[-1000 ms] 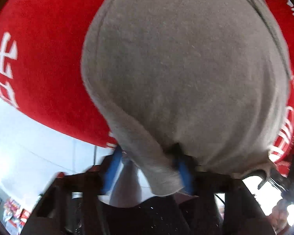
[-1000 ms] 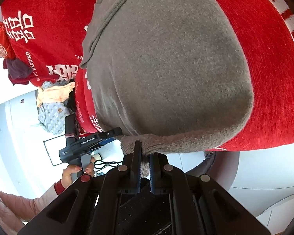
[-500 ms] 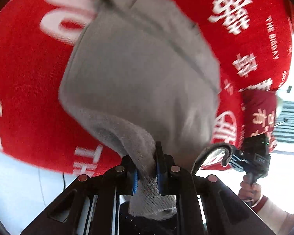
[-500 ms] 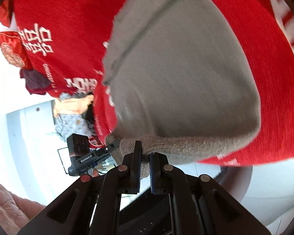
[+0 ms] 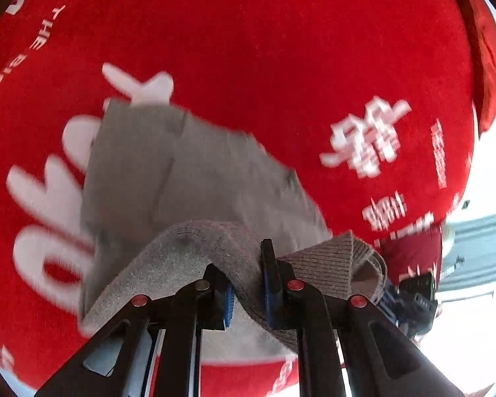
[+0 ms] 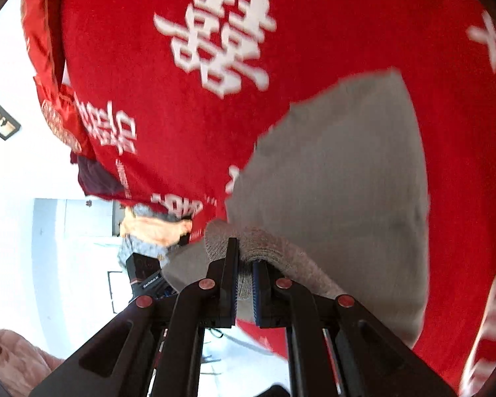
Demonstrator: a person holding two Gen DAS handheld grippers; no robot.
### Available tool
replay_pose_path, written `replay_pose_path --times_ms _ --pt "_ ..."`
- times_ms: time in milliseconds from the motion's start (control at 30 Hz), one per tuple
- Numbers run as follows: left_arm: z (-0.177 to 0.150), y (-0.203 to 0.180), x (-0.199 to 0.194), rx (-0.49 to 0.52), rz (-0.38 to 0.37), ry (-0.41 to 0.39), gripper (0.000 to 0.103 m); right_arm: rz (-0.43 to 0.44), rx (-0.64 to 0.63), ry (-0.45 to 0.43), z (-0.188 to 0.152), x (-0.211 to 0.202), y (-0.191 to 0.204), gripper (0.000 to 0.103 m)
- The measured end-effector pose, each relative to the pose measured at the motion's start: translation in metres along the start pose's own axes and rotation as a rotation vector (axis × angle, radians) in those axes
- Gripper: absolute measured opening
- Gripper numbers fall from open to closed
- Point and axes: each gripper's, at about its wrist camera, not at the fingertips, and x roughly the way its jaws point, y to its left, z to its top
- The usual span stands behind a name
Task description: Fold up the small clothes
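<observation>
A small grey knit garment [image 5: 182, 178] lies on a red cloth with white characters [image 5: 281, 49]. My left gripper [image 5: 246, 284] is shut on its ribbed near edge, which is lifted and curls over the fingers. In the right wrist view the same grey garment [image 6: 340, 172] spreads to the right, and my right gripper [image 6: 244, 281] is shut on its folded ribbed edge. The other hand-held gripper shows at each view's edge: at the right of the left wrist view [image 5: 410, 301] and at the left of the right wrist view [image 6: 145, 278].
The red cloth [image 6: 215, 115] covers the whole work surface. A pile of other clothes, orange and blue-grey [image 6: 152, 231], sits at its left edge. A dark maroon item [image 6: 92, 178] lies near the cloth's far left. White walls and floor lie beyond.
Both grippers have carried the near ribbed edge forward over the garment; the grey cloth now looks shorter and farther away, with more red cloth in view. Both stay shut on it.
</observation>
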Motion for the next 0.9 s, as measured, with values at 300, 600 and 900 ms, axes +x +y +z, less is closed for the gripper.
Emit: replay_pose_path --times_ms 300,600,900 --pt "0.057 0.036 0.08 -0.082 0.152 0.017 0.015 -0.11 0.074 0.003 0.09 0.059 -0.062 0.007" --pt "0.062 0.018 0.065 -0.014 0.266 0.037 0.071 -0.198 0.129 0.059 0.11 0.089 -0.085 0.012" --pt "0.051 -0.012 0.038 0.169 0.402 0.035 0.081 -0.334 -0.02 0.038 0.111 0.073 -0.037 0.045"
